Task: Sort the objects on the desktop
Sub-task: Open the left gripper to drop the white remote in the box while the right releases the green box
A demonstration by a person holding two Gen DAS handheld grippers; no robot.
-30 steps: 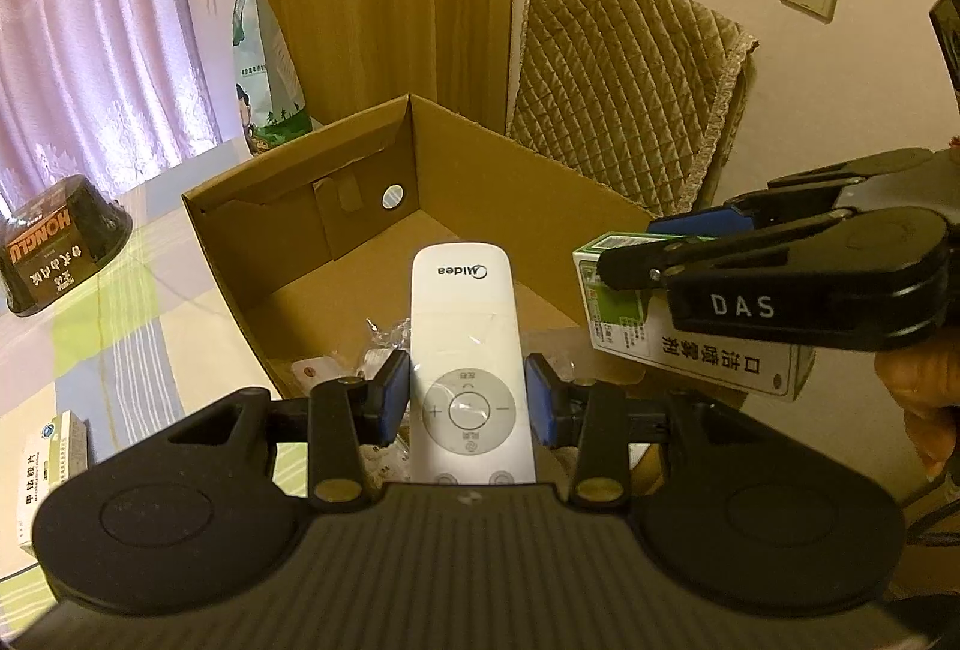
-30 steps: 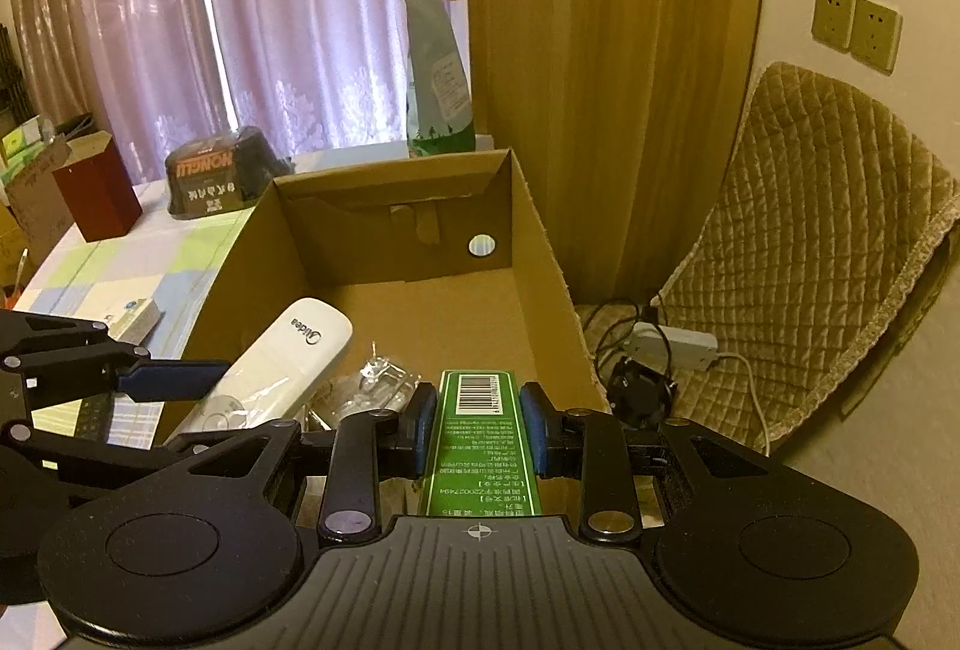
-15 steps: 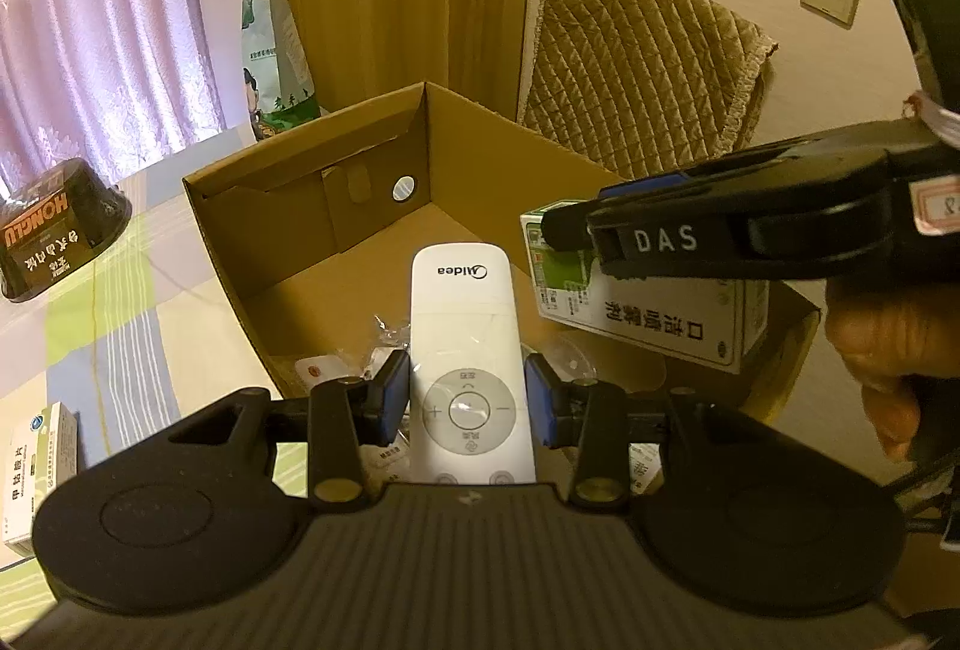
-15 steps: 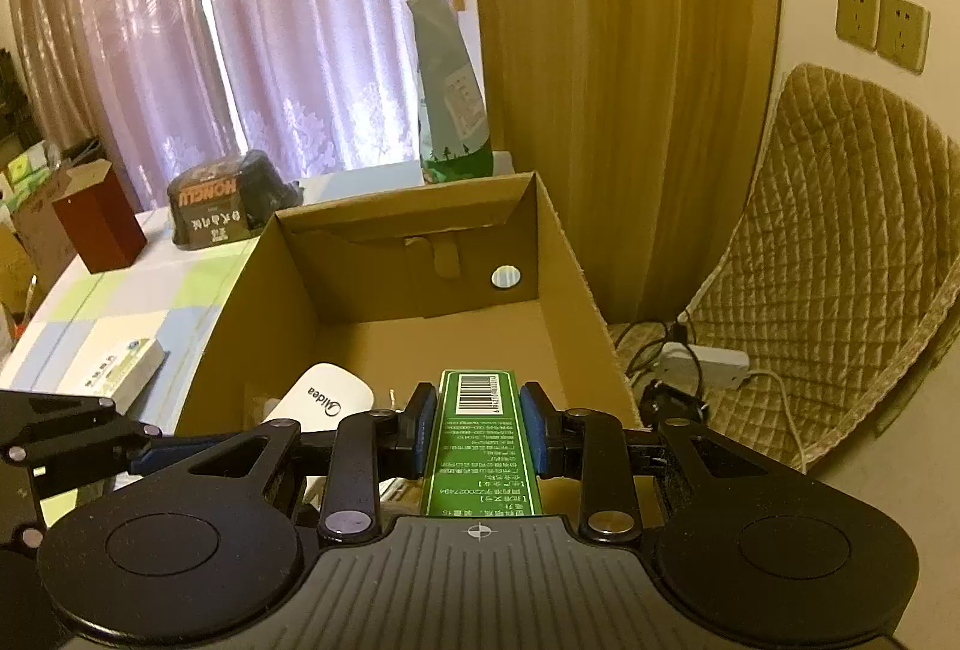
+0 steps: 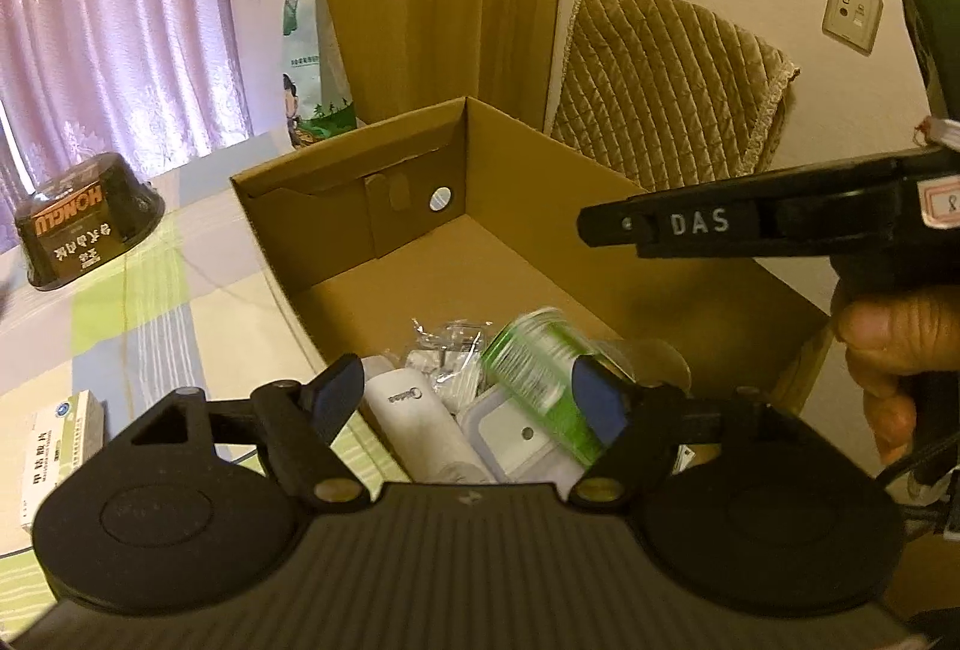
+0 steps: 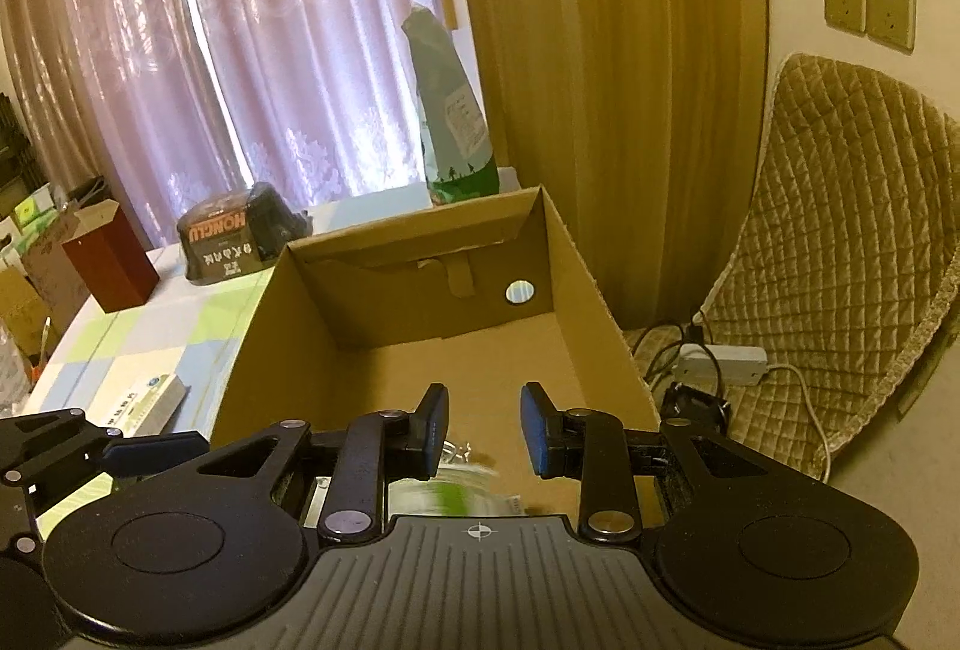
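Both grippers, left (image 5: 468,398) and right (image 6: 483,434), gape wide, empty. Remote (image 5: 420,422) and green box (image 5: 540,380) lie in carton (image 5: 540,182). Next: medicine box (image 5: 54,446), 9 o'clock, on table (image 5: 150,302); approach level.

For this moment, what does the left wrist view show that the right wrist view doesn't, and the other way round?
Only the left wrist view: the white remote lying in the box, a white lidded container beside it, clear wrappers, and a hand holding the right gripper.
Only the right wrist view: a dark red box on the table, and a power strip with cables on the floor.
Both: the cardboard box, the blurred green box, the dark bowl, the open left gripper.
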